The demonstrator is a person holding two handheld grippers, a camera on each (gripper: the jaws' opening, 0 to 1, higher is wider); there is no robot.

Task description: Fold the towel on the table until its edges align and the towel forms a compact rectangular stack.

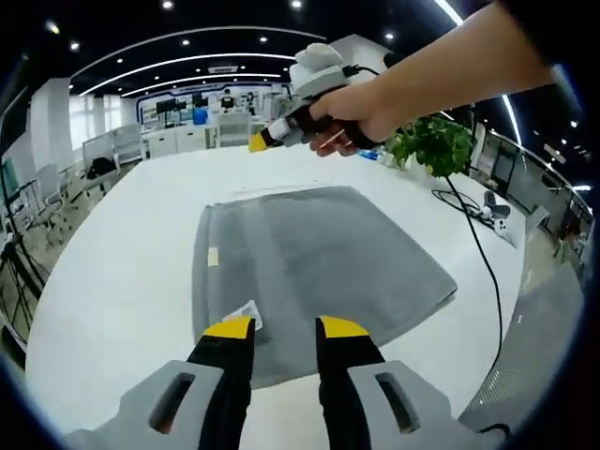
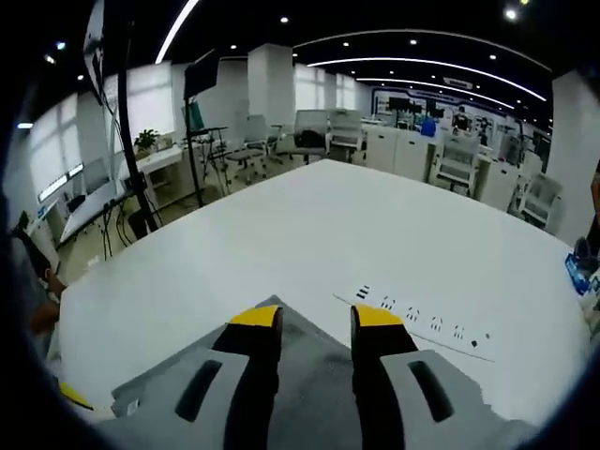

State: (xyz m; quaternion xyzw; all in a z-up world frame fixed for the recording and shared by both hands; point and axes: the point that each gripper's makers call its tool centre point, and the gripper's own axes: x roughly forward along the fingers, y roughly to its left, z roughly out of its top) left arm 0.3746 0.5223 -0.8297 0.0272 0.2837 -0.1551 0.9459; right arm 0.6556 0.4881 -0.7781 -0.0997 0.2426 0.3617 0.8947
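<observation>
A grey towel (image 1: pixel 309 258) lies spread flat on the white table (image 1: pixel 122 272), with a white label (image 1: pixel 246 312) near its close edge. My left gripper (image 1: pixel 286 328) stands open just over that close edge, nothing between its yellow-tipped fingers. A hand holds my right gripper (image 1: pixel 272 136) in the air above the towel's far edge. In the right gripper view, the right gripper (image 2: pixel 317 317) is open above a corner of the towel (image 2: pixel 319 394), with the bare table (image 2: pixel 328 234) stretching beyond.
A potted plant (image 1: pixel 436 142) stands at the far right of the table, and a black cable (image 1: pixel 480 248) runs along the right side near the table's edge. Small printed marks (image 2: pixel 422 323) sit on the tabletop. Office chairs and desks (image 2: pixel 309 131) surround the table.
</observation>
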